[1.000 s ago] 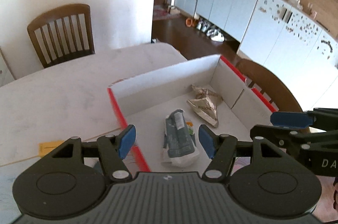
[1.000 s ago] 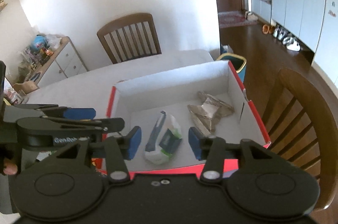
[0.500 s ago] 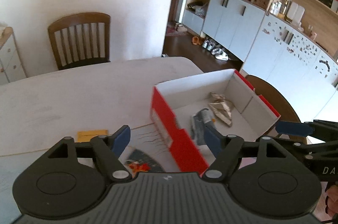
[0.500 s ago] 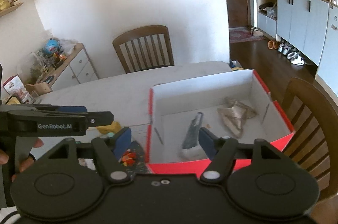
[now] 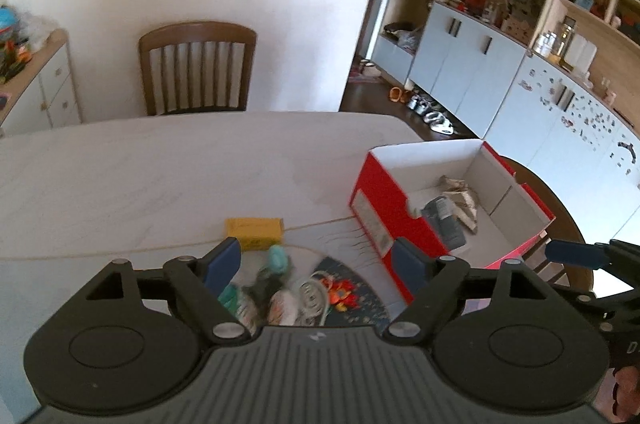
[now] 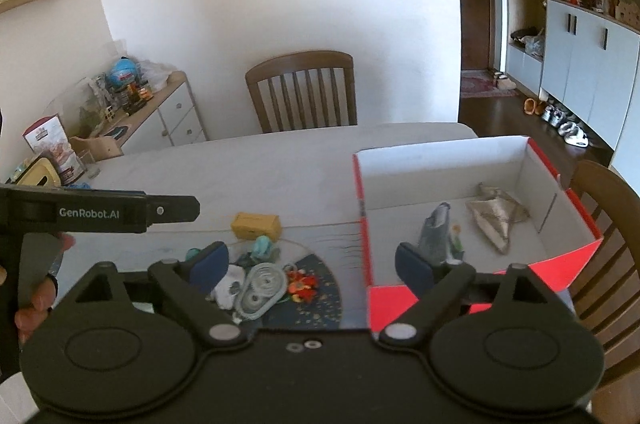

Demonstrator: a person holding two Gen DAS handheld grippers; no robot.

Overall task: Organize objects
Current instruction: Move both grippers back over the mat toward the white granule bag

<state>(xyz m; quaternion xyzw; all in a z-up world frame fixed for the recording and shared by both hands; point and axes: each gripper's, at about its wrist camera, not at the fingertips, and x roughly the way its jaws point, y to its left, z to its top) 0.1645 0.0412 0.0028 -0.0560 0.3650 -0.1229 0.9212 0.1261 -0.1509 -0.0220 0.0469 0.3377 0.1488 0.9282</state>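
A red box with a white inside (image 5: 380, 207) (image 6: 448, 167) stands on the right of the table. In it lie a grey-blue packet (image 5: 446, 224) (image 6: 434, 232) and a crumpled silver wrapper (image 5: 460, 193) (image 6: 496, 216). A pile of small packets and toys (image 5: 276, 288) (image 6: 260, 276) lies on a dark mat left of the box, with a yellow box (image 5: 254, 228) (image 6: 256, 224) behind it. My left gripper (image 5: 318, 262) is open and empty above the pile. My right gripper (image 6: 312, 264) is open and empty above the mat and the box's near corner.
The white table (image 5: 160, 167) stretches away to the left. A wooden chair (image 5: 196, 67) stands at its far side, another chair (image 6: 608, 232) at the right beside the box. A sideboard with clutter (image 6: 132, 111) is at the far left. Cabinets (image 5: 500, 71) line the right wall.
Both grippers have pulled back and to the left from over the box. The pile on the mat and the yellow box have come into view. Both stay open and empty.
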